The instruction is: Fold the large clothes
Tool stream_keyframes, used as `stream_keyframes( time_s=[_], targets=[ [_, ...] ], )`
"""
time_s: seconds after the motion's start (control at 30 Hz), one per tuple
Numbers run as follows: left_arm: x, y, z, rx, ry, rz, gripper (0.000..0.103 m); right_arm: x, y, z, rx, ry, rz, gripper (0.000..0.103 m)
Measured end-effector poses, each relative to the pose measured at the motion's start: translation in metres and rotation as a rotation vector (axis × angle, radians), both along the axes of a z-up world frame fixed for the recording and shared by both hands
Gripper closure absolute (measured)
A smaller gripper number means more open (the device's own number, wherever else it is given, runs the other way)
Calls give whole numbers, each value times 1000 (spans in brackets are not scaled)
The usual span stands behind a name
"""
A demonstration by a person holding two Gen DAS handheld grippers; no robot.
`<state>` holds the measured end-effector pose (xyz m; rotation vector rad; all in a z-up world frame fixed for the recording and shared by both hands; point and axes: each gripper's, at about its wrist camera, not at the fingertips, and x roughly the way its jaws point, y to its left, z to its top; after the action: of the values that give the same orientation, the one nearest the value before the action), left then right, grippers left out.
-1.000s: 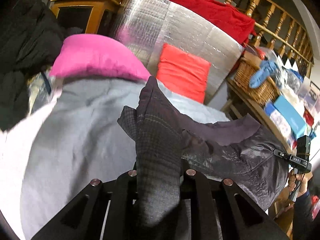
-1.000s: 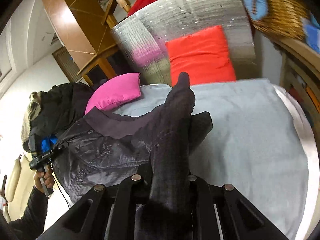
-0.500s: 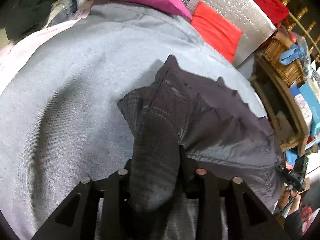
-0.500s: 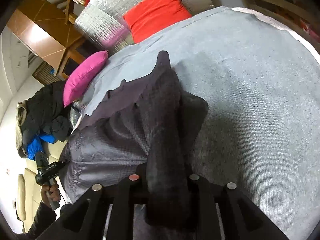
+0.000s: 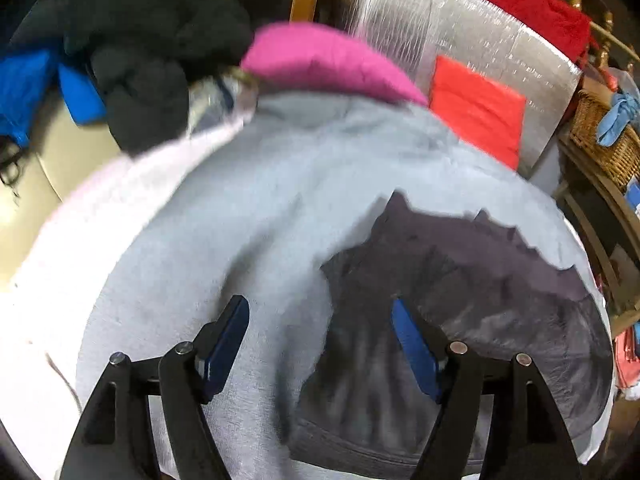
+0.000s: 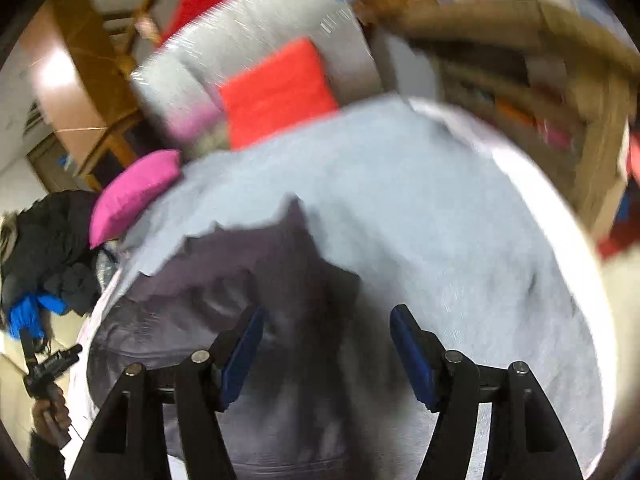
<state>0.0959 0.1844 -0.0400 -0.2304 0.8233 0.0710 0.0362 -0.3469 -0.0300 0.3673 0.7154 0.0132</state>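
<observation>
A dark grey-purple garment (image 5: pixel 460 280) lies flat on the light grey bed cover (image 5: pixel 260 208). In the right wrist view the garment (image 6: pixel 240 280) spreads to the left and under the fingers. My left gripper (image 5: pixel 320 320) is open and empty, above the garment's left edge. My right gripper (image 6: pixel 324 328) is open and empty, above the garment's right edge. The left gripper (image 6: pixel 48 364) also shows in a hand at the far left of the right wrist view. Both views are motion-blurred.
A pink pillow (image 5: pixel 320 60), a red cushion (image 5: pixel 476 108) and a silver foil panel (image 5: pixel 460 32) stand at the bed's far end. A pile of dark clothes (image 5: pixel 152 52) lies at the left. A wicker basket (image 5: pixel 604 140) and wooden shelves (image 6: pixel 520 92) flank the right side.
Both grippers were shut on the garment's corners and have opened and let go. The garment now lies spread on the bed, and both grippers have drawn back from it.
</observation>
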Motion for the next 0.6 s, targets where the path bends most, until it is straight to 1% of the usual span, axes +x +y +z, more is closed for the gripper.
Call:
stream_keyframes(
  time_s=[0.03,0.1,0.13,0.2,0.27,0.33,0.4,0.43,0.47,0.53,0.6],
  targets=[
    [-5,-8,8,-3,-28,-13,28,-2,10,7,-15,-23,20,25],
    [-11,-25,18,7,-62,-51,28,0,36,12,-34,-48,82,24],
    [-13,-39,20,12,-78,-82,27,3,47,10,-35,-47,108,24],
    [-9,-60,14,25,-77,-129,26,14,66,-4,-33,-17,153,24],
    [-5,-78,-2,50,-41,-157,26,23,76,-23,-58,31,152,24],
    [1,-89,-26,55,22,-168,26,28,76,-44,-89,83,134,24],
    [0,-85,-52,36,121,-150,26,33,74,-68,-89,158,118,24],
    [-2,-83,-61,24,134,-148,26,30,71,-77,-83,169,119,24],
    [-6,-81,-66,29,109,-151,26,25,68,-82,-87,150,119,24],
    [-11,-83,-67,68,87,-166,26,20,67,-83,-100,130,123,24],
    [-14,-83,-62,76,100,-161,26,22,69,-83,-101,135,121,24]
  ],
)
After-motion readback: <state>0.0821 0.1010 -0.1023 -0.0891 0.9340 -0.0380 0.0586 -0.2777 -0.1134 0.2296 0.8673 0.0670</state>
